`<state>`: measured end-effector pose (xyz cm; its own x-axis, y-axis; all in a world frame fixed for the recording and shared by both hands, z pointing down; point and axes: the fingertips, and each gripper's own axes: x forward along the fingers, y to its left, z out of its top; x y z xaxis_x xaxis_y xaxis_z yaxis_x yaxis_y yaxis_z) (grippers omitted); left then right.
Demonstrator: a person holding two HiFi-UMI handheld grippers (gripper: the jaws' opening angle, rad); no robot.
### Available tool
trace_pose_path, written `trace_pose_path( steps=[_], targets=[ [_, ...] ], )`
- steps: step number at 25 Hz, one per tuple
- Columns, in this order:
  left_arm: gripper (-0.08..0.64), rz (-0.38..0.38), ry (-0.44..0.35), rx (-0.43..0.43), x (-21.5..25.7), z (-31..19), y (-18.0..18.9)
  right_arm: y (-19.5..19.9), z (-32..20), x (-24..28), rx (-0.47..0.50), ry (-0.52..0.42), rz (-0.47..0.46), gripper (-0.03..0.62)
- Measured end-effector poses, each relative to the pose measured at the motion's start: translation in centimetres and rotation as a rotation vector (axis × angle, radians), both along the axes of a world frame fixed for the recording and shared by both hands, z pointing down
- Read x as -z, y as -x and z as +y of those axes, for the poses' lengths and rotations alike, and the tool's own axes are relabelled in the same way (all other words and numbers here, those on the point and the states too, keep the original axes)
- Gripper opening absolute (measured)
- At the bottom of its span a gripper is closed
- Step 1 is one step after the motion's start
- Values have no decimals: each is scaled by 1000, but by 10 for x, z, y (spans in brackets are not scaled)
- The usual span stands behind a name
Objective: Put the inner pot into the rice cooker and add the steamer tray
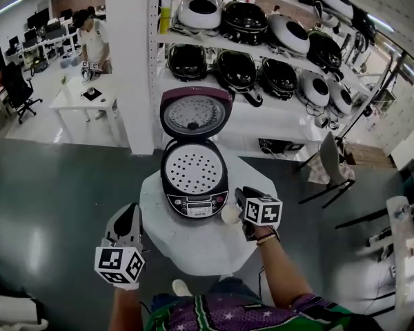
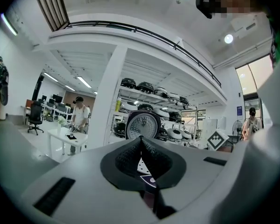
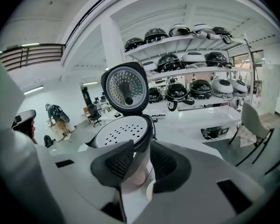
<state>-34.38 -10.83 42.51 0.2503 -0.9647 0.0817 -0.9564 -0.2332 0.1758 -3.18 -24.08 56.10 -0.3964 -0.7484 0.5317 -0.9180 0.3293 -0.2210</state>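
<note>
Resting in rice cooker (image 1: 196, 205), steamer tray (image 1: 193, 169); right gripper (image 3: 139, 158) seemingly grips cup (image 1: 230, 214).

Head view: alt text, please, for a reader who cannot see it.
An open rice cooker with a perforated steamer tray inside sits on a small white table. The right tongs hold a pale cup beside it; the left tongs are shut and empty.

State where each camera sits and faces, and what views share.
Head view: on the head, steeply down at the cooker on the table; left gripper, right gripper, forearms show.
Left gripper view: on that gripper, level toward shelves; shut jaws show.
Right gripper view: on that gripper, down at the cooker; jaws grip a cup.
All share the cooker's lid.
</note>
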Motion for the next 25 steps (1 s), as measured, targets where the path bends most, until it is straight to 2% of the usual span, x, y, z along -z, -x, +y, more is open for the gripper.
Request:
trace_pose_path(
  steps=[6, 12, 15, 22, 25],
  targets=[
    [21, 4, -13, -13, 7, 15, -4, -3, 50, 6, 31, 2, 6, 117],
    [21, -28, -32, -30, 23, 42, -42, -31, 84, 32, 56, -65, -28, 117],
    [21, -40, -36, -31, 31, 64, -71, -60, 111, 49, 67, -103, -35, 117],
    [21, -7, -65, -36, 47, 121, -154, -147, 170, 88, 54, -191, -84, 115],
    [21, -36, -90, -47, 60, 153, -192, -180, 204, 108, 58, -242, -81, 115]
  ],
)
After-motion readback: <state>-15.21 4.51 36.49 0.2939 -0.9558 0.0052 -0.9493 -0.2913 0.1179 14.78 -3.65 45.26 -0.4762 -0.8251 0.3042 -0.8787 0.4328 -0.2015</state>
